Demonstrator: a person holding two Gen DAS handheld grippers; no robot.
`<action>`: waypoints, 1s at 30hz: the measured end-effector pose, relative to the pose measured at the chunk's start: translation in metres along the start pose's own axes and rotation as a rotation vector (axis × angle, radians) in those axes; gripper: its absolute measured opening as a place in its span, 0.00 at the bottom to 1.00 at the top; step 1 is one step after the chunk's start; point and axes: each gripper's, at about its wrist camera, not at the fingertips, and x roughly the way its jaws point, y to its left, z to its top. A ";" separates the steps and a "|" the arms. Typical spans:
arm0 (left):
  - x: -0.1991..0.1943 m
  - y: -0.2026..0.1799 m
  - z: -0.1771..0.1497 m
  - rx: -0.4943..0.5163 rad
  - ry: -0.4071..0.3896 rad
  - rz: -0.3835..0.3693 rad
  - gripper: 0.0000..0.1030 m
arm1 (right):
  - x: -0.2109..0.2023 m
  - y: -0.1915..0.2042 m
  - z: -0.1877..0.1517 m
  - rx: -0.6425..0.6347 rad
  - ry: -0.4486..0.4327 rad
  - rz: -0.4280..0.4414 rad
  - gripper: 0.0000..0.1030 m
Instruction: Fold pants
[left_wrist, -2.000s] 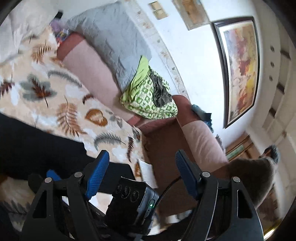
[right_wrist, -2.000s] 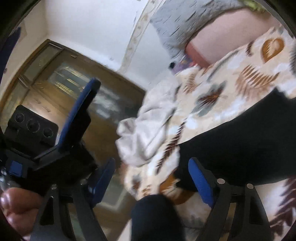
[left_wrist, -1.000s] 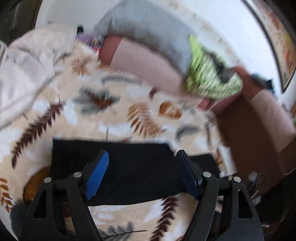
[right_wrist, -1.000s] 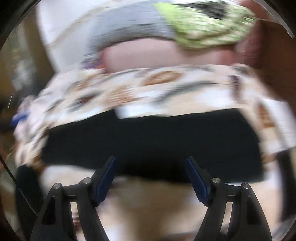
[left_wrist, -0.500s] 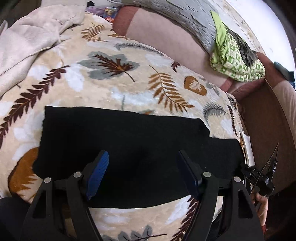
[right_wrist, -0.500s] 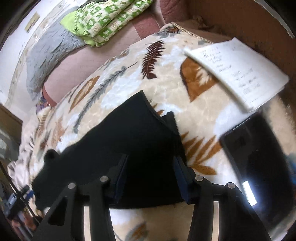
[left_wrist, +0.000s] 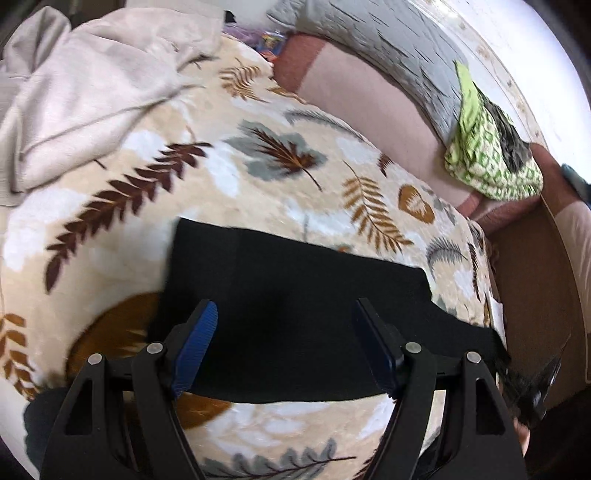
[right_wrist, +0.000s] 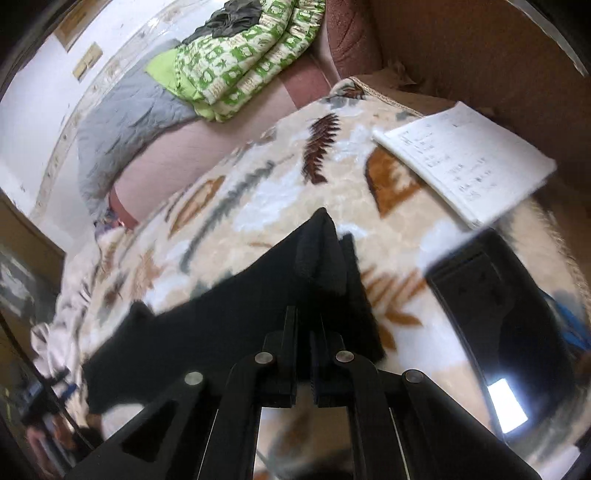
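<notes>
Left gripper (left_wrist: 282, 343) hovers over black pants (left_wrist: 295, 314), fingers apart; right gripper (right_wrist: 303, 325) fingers clamped on pants edge.

Plain black pants (left_wrist: 295, 314) on a cream blanket (left_wrist: 258, 129) with brown, rust and grey leaves; green-and-white patterned quilt (right_wrist: 240, 62), white notebook (right_wrist: 469, 162).

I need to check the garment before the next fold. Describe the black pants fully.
The black pants are plain, soft, matte fabric, lying as a long flat band across the leaf-print blanket. The right gripper has its jaws closed on one end, where the cloth lifts into a peak. The left gripper hovers open above the middle.
</notes>
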 end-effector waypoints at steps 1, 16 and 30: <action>0.002 0.004 0.001 -0.006 0.002 0.008 0.73 | 0.007 -0.002 -0.002 -0.005 0.016 -0.018 0.04; 0.020 0.041 0.002 -0.083 0.031 0.129 0.74 | 0.013 0.114 0.001 -0.268 0.021 0.191 0.52; 0.060 0.050 0.019 -0.065 0.061 0.229 0.81 | 0.183 0.262 -0.019 -0.452 0.301 0.311 0.47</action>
